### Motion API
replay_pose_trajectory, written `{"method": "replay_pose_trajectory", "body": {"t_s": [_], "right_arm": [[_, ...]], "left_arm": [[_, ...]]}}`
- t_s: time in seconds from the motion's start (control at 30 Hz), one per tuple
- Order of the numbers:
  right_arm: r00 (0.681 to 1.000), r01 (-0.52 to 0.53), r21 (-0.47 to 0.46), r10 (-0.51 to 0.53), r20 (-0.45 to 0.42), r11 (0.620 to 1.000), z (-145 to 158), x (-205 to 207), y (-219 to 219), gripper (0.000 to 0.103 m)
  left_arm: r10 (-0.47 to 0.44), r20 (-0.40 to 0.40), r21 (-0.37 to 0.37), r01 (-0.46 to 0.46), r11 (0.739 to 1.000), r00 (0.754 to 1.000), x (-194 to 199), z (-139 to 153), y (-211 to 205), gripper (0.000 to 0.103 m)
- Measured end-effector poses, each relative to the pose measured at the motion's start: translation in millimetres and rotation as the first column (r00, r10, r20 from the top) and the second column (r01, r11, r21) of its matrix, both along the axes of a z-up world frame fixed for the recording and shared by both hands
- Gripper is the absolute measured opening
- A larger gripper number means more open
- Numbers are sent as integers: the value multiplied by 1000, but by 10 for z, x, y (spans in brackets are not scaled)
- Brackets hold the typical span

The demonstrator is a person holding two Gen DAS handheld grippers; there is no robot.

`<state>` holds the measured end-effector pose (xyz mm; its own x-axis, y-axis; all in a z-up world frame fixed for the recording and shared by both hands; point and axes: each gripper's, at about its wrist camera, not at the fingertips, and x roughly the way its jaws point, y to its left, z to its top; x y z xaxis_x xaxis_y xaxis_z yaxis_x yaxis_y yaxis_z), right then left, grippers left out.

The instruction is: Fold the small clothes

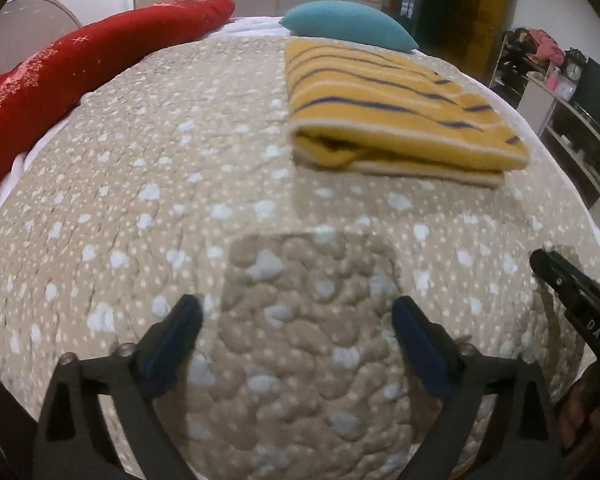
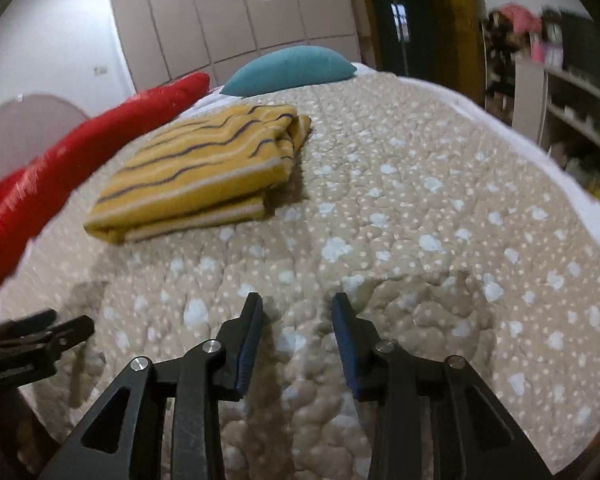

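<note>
A yellow garment with dark blue and white stripes (image 1: 392, 108) lies folded into a flat rectangle on the beige dotted quilt (image 1: 160, 200). It also shows in the right wrist view (image 2: 204, 168), up and left of centre. My left gripper (image 1: 296, 312) is open and empty, low over the quilt, well short of the garment. My right gripper (image 2: 298, 308) is open and empty, also over bare quilt (image 2: 440, 220). The right gripper's finger (image 1: 572, 292) shows at the right edge of the left wrist view. The left gripper (image 2: 40, 332) shows at the lower left of the right wrist view.
A red bolster (image 1: 72, 76) lies along the bed's left side. A teal pillow (image 1: 348, 24) sits at the head. Shelves with clutter (image 1: 560, 92) stand right of the bed. Wardrobe doors (image 2: 228, 12) line the far wall.
</note>
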<state>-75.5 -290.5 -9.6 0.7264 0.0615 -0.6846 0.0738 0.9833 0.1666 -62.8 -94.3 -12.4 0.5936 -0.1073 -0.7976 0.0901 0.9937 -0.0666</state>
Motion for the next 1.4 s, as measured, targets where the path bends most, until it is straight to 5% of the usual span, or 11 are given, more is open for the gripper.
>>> {"method": "replay_pose_trajectory", "body": {"t_s": [0.27,0.33,0.43,0.5,0.63,0.87,1.1,1.4], "right_arm": [[1000,31,58,-30,-8,998,-16,64,-31,51],[1000,22,68,-22,4,997,-26,55,-2,67],[1000,-5,53,5,-4,999,-17,47,89,77],[1000,-2,15,2,-31,1000,40,31,147,77],[1000,-24,90,23,7,996,316,35,123,66],[986,-157,3,157,63,988,798,773,541,46],[983,-171,-53,166,-77,984,375,1623,977,46],[969,-245,-222,236,-66,944,281,946,1133,46]], "left_arm": [[-13,25,35,12,999,1000,-1,-64,-88,103],[-17,10,27,16,999,1000,50,-51,-72,103],[-9,-10,-3,9,1000,1000,64,5,-12,103],[0,-15,-9,0,1000,1000,-6,52,20,103],[20,-15,-3,-20,1000,1000,-216,156,67,103],[21,26,-63,-19,998,999,-475,418,232,103],[59,31,-77,-56,995,998,-541,507,470,103],[83,26,-94,-80,992,996,-560,501,608,103]]}}
